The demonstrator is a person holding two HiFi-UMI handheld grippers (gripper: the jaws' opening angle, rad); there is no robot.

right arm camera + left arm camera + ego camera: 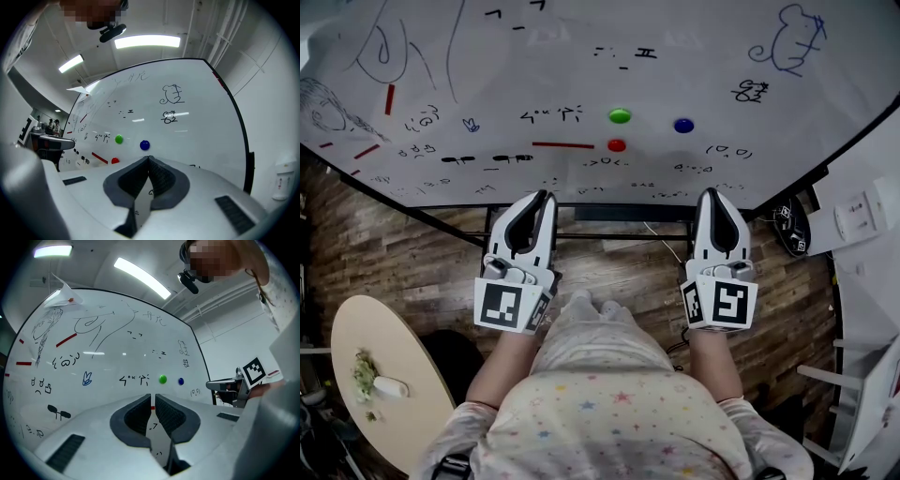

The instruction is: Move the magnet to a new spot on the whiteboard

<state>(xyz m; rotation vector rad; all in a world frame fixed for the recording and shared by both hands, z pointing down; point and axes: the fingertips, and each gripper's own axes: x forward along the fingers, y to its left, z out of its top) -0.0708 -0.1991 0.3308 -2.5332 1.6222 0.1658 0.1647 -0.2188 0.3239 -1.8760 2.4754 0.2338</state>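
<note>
The whiteboard [703,66] carries three round magnets: green [620,116], red [617,145] and blue [683,125]. Both grippers hover just short of its lower edge and touch none of them. My left gripper [547,195] sits below and left of the red magnet, its jaws closed to a thin slit with nothing in it. My right gripper [710,192] is below the blue magnet, jaws closed and empty. The left gripper view has green [162,379] and blue [181,381] above the left gripper [153,395]. The right gripper view has green [119,139], blue [144,145] and red [115,161] above the right gripper [149,157].
Marker doodles and red strips [563,144] cover the board. A round wooden table [403,337] with a small white object [390,385] stands at lower left. A white wall fitting [861,211] and a dark round object [792,225] are at the right. The floor is wood planks.
</note>
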